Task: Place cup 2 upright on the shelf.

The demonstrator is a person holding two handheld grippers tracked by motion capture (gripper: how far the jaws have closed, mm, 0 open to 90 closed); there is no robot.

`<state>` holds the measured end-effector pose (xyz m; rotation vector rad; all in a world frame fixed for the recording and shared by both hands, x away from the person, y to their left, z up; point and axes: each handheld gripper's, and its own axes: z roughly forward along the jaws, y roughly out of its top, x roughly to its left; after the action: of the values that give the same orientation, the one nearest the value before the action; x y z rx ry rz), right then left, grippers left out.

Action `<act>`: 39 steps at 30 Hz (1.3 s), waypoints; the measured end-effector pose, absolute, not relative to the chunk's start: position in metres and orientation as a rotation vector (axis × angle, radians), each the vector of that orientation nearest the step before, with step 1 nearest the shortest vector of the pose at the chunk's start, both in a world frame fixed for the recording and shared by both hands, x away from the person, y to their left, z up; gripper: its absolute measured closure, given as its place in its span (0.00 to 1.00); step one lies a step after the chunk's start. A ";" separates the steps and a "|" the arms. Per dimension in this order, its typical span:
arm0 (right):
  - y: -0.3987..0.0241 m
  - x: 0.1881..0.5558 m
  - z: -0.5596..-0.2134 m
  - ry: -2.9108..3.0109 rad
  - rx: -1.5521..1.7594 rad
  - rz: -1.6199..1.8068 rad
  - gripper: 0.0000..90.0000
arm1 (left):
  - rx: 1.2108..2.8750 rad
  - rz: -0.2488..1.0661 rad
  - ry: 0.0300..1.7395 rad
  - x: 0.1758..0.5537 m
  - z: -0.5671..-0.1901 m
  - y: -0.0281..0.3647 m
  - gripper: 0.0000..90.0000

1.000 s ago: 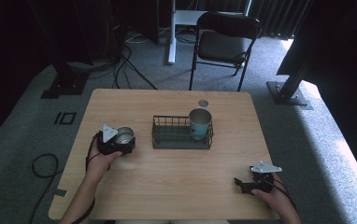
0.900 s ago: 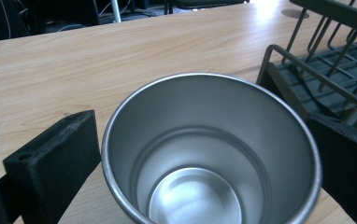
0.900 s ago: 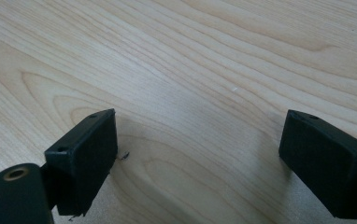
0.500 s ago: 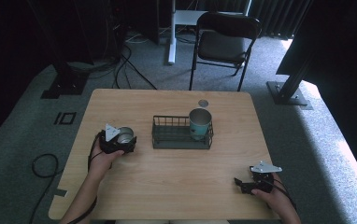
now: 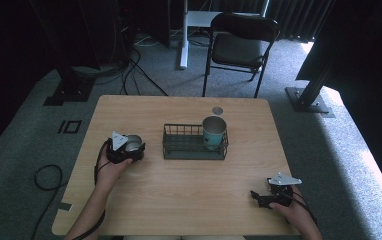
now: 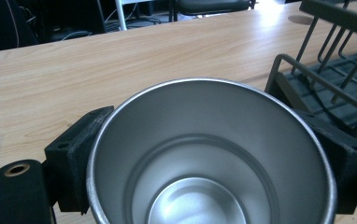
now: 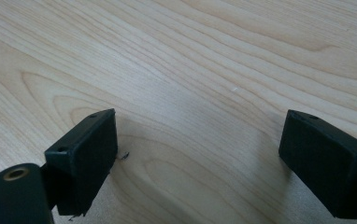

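Note:
My left gripper [image 5: 129, 149] is shut on a steel cup [image 5: 133, 144] at the left of the table, just left of the black wire rack [image 5: 194, 153]. The left gripper view looks down into the steel cup [image 6: 209, 154], its rim squeezed between both jaws, with the rack [image 6: 326, 74] close at the right. A teal cup [image 5: 214, 132] stands upright inside the rack's right end. My right gripper [image 5: 260, 197] rests near the table's front right corner, open. The right gripper view has both jaws wide apart over bare wood with nothing between them [image 7: 197, 158].
A small round grey disc [image 5: 217, 110] lies on the table behind the rack. A black folding chair [image 5: 239, 45] stands beyond the far edge. Cables run on the floor at the left. Bare wood stretches between the rack and the front edge.
The left gripper with the steel cup has shifted slightly; the right gripper has stayed where it was.

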<state>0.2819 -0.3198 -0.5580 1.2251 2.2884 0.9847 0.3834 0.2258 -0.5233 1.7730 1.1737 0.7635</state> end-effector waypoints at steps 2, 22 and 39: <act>-0.320 0.282 -0.558 2.288 1.225 0.984 0.12 | 1.765 0.765 1.166 0.382 -0.519 0.226 0.15; -0.320 0.282 -0.558 2.288 1.225 0.983 0.12 | 1.751 0.750 1.081 0.379 -0.475 0.218 0.15; -0.320 0.282 -0.558 2.288 1.224 0.983 0.12 | 1.763 0.765 1.025 0.383 -0.448 0.207 0.15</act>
<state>0.2818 -0.3197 -0.5580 1.2243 2.2882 0.9829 0.3829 0.2068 -0.4481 1.7625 1.0252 0.7649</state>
